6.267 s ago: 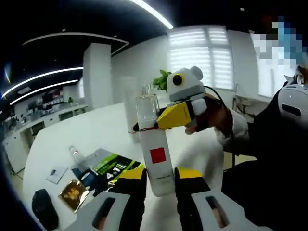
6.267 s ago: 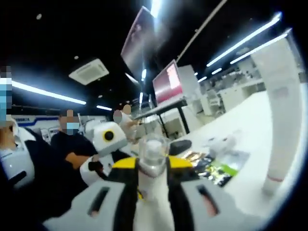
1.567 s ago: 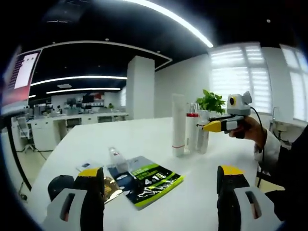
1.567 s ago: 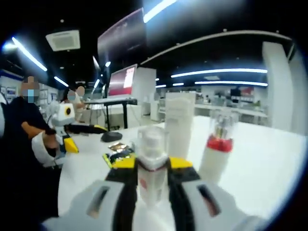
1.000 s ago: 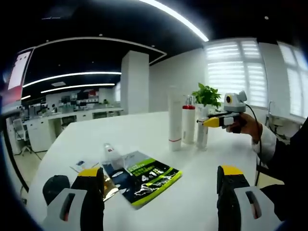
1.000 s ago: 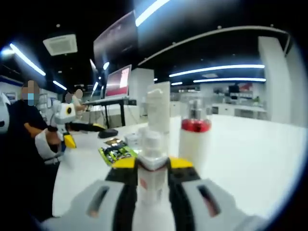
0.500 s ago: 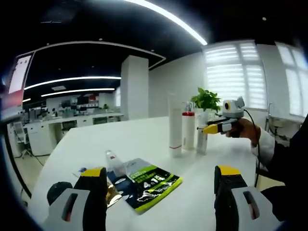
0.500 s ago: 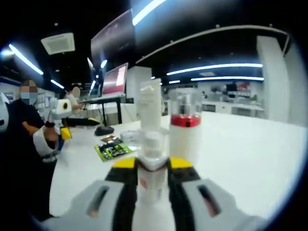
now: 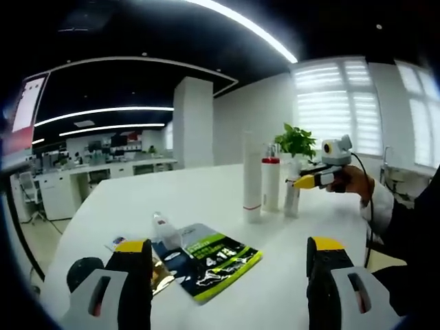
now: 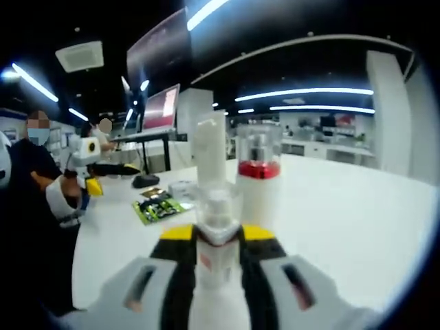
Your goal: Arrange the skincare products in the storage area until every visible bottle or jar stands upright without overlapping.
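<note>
Right hand-held gripper (image 10: 218, 256) is clamped on a small clear-capped bottle (image 10: 217, 214), held upright, long axis vertical, cap rising above the jaws. Dead ahead of it stand a red-collared pump bottle (image 10: 257, 180) and a tall white tube (image 10: 210, 152), both upright on the white surface (image 10: 344, 206) and just beside each other; the held bottle sits close in front of them, seemingly at placing height. Left hand-held gripper (image 9: 230, 275) hangs spread wide and empty, well back. From its view the upright group (image 9: 269, 180) lies ahead and to the right, while a small bottle (image 9: 165, 230) lies toppled beside a green-and-black booklet (image 9: 210, 253), nearer the left gripper. Likely next target for that side.
</note>
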`<state>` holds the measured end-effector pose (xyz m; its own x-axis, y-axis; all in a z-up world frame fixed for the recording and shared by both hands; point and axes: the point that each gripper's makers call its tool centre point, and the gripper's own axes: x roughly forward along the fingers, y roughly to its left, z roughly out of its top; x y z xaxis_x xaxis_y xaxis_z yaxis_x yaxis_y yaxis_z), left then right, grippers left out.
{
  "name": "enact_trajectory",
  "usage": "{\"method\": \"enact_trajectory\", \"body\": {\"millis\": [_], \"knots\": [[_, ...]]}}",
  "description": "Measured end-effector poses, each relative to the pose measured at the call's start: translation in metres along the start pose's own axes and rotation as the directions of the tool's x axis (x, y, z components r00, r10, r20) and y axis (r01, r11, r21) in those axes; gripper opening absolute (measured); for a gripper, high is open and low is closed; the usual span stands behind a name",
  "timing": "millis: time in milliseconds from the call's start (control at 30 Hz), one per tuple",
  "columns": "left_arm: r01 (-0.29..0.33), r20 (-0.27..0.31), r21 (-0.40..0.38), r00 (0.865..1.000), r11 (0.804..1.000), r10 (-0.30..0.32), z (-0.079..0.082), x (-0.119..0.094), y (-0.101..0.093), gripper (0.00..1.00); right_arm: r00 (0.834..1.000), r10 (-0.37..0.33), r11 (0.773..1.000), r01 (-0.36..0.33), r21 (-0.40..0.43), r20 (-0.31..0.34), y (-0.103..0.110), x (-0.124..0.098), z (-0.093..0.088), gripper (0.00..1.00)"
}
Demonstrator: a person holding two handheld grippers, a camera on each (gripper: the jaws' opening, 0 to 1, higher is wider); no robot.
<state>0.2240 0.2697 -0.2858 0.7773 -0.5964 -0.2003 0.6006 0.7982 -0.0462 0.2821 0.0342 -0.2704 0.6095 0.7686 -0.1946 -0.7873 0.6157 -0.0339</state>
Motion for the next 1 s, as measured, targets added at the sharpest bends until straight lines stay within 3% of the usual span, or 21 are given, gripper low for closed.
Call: {"method": "enact_trajectory", "body": {"millis": [567,1000], "knots": [[-0.009,0.002,-0.003,1.000,1.000,0.009,0.0000,-0.0008,0.0037,0.93,1.000,0.021,1.000,-0.021,-0.011,-0.016,0.0055,-0.0014,-0.0015,0.23],[-0.013,0.001,-0.001,1.000,1.000,0.013,-0.0001,-0.0017,0.0043,0.93,0.999,0.019,0.999,-0.020,-0.036,-0.032,0.0037,-0.0072,-0.0014,0.29]]}}
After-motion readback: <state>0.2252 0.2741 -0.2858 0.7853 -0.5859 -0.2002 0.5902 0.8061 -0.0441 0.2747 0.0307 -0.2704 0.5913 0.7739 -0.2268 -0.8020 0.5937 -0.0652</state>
